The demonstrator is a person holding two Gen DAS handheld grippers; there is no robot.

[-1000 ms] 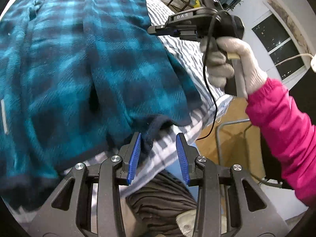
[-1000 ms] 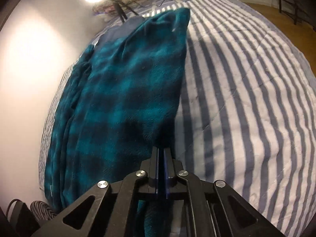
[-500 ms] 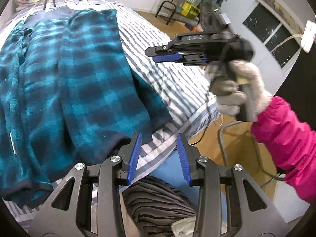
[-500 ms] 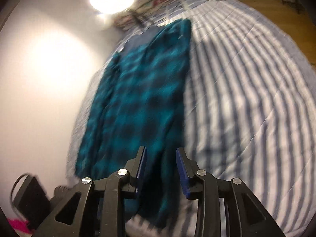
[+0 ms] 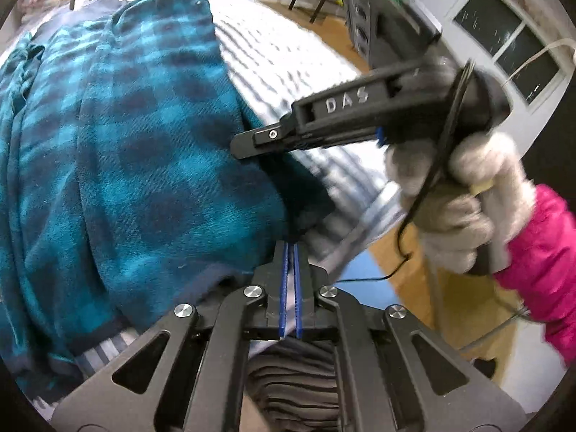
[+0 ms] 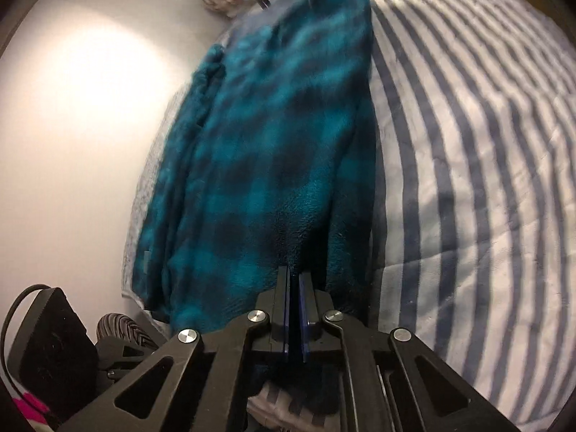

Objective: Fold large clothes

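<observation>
1. The teal plaid fleece garment [image 5: 136,136] lies spread lengthwise on the striped bedspread [image 5: 288,61], along the bed's wall side, its dark hem hanging at the near edge.
2. My left gripper [image 5: 291,248] has its blue pads pressed together on the garment's near hem corner, at the edge of the bed.
3. My right gripper [image 6: 294,275] is pinched tight on the fleece at the same near end; dark fabric bunches between and below its fingers.
4. From the left wrist view, my gloved right hand [image 5: 464,201], pink sleeve [image 5: 540,252] behind it, grips the right gripper's handle over the bedspread.
</observation>
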